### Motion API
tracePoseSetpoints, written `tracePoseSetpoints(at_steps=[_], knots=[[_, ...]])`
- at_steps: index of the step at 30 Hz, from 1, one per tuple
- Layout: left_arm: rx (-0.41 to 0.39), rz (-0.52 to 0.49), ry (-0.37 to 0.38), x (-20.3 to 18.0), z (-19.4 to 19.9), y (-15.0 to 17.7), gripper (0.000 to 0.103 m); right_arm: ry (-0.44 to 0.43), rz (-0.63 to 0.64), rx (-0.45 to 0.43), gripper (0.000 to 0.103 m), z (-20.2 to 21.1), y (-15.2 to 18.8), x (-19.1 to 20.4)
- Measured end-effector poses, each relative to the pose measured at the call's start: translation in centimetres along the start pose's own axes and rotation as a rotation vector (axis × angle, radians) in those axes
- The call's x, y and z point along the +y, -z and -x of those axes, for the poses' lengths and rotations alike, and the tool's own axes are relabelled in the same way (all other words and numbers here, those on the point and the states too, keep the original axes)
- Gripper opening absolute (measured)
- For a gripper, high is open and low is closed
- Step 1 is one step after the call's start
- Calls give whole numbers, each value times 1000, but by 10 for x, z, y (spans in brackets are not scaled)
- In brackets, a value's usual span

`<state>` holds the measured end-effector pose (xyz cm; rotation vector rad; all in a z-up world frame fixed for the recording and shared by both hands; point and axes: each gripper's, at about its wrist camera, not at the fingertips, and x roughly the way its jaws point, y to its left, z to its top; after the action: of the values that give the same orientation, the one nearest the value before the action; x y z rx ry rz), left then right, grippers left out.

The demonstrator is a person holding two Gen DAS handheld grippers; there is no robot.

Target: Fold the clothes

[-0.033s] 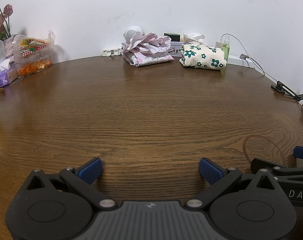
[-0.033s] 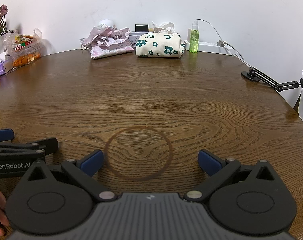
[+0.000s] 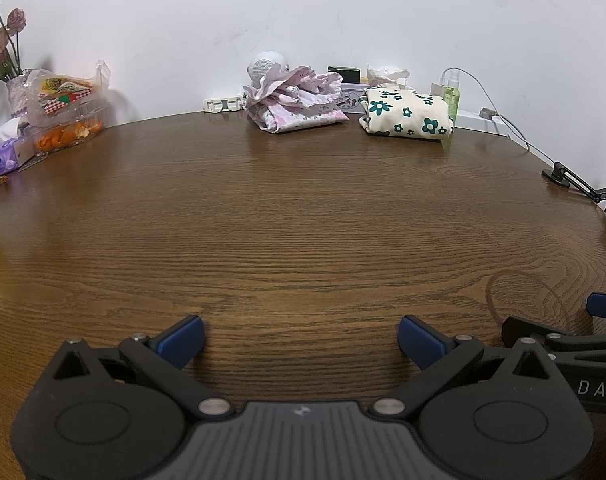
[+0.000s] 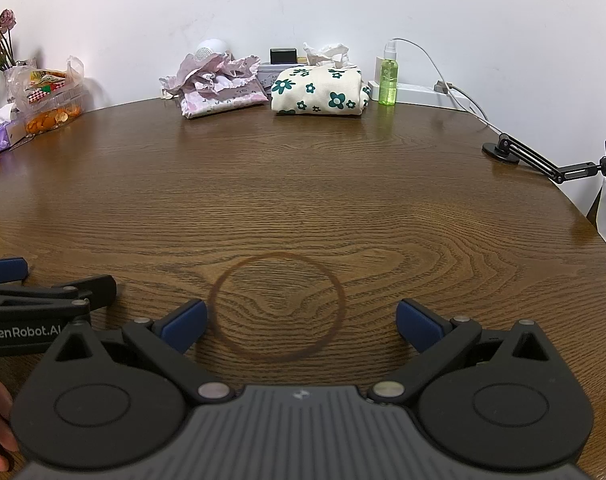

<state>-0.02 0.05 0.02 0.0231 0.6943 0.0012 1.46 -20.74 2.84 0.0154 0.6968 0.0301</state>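
I am working in a lived-in home room, at a round wood-grain table [image 4: 303, 184] set against a plain white wall [image 4: 343, 0]. Household clutter lines its far edge: a vase of dried roses [image 3: 7, 48], a tissue box [image 3: 7, 156], a bag of snacks [image 3: 63, 92] over a tub of orange peel, two folded garments [image 4: 319, 90], a green spray bottle [image 4: 388, 80] and a white power strip [image 4: 419, 90].
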Motion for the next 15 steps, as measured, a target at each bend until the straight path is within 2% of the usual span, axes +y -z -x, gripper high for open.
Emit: tracePoseSetpoints(at_steps=[15], knots=[[1,3,-3,-2,2,-1,103,4,2,-1,102,-1,0,0]])
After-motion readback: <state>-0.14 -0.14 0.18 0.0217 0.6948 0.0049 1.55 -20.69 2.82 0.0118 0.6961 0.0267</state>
